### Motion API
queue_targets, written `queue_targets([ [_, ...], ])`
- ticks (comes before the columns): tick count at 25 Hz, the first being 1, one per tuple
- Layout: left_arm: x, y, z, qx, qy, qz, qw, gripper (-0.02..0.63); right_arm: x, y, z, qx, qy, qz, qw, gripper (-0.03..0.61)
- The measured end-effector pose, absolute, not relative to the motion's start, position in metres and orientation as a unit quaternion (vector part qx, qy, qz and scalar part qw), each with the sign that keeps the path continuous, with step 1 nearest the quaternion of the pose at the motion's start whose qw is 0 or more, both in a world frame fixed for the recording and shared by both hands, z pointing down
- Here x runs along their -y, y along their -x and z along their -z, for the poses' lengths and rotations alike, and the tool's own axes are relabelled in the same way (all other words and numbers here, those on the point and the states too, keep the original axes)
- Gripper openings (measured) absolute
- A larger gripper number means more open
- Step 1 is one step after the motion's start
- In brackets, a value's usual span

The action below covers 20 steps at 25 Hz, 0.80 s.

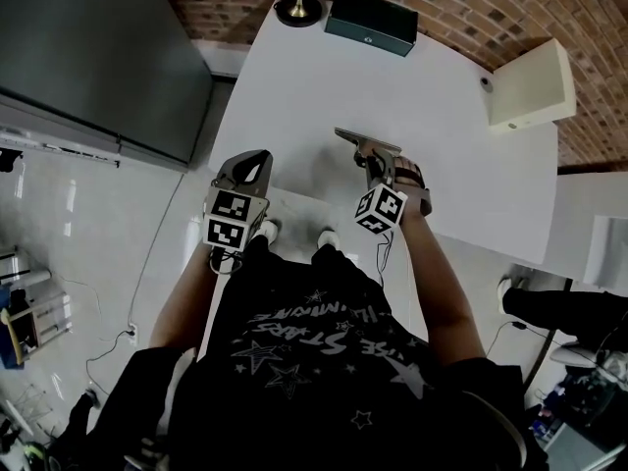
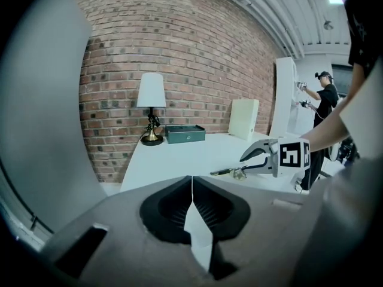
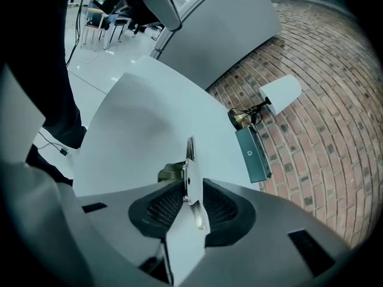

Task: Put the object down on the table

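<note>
A thin flat metal tool (image 1: 365,142) with a brass-coloured part lies low over the white table (image 1: 442,106), in front of my right gripper (image 1: 377,162). In the right gripper view the tool (image 3: 190,172) stands edge-on between the two dark pads. In the left gripper view the right gripper (image 2: 248,163) has its upper finger lifted off the tool (image 2: 230,172), so the jaws are open around it. My left gripper (image 1: 257,157) hovers over the table's near left edge. It is shut with nothing in it (image 2: 192,187).
At the table's far end stand a lamp (image 1: 299,3) and a dark green box (image 1: 371,21). A cream box (image 1: 533,84) sits at the far right. A grey panel (image 1: 98,57) rises left of the table. Another person (image 2: 326,100) stands in the background.
</note>
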<state>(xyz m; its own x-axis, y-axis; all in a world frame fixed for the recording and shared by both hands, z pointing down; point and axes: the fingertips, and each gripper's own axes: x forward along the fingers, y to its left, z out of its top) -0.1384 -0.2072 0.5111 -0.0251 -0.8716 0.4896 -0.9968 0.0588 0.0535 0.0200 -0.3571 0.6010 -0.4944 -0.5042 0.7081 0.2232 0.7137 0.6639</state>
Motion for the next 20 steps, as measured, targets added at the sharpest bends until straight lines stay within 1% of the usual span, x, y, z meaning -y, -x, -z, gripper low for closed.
queue_targets([
  [4,0.214,0.139,-0.509,0.683,-0.688,-0.153,0.194,0.02,0.352,-0.02,-0.594,0.787,-0.096,0.354,0.497,0.133],
  [8,0.224,0.142,-0.505,0.664,-0.71,-0.146,0.181,0.02,0.344,-0.027,-0.587,0.789,-0.113,0.332,0.504,0.14],
  [11,0.232,0.148,-0.502,0.647,-0.73,-0.143,0.169,0.021,0.344,-0.03,-0.577,0.793,-0.155,0.311,0.5,0.134],
  [16,0.243,0.155,-0.496,0.598,-0.773,-0.145,0.153,0.02,0.341,-0.036,-0.552,0.811,-0.269,0.221,0.471,0.117],
  [18,0.246,0.155,-0.495,0.575,-0.791,-0.147,0.15,0.021,0.337,-0.036,-0.54,0.818,-0.315,0.175,0.448,0.11],
  [20,0.248,0.153,-0.496,0.554,-0.805,-0.148,0.149,0.021,0.333,-0.036,-0.526,0.828,-0.357,0.13,0.413,0.091],
])
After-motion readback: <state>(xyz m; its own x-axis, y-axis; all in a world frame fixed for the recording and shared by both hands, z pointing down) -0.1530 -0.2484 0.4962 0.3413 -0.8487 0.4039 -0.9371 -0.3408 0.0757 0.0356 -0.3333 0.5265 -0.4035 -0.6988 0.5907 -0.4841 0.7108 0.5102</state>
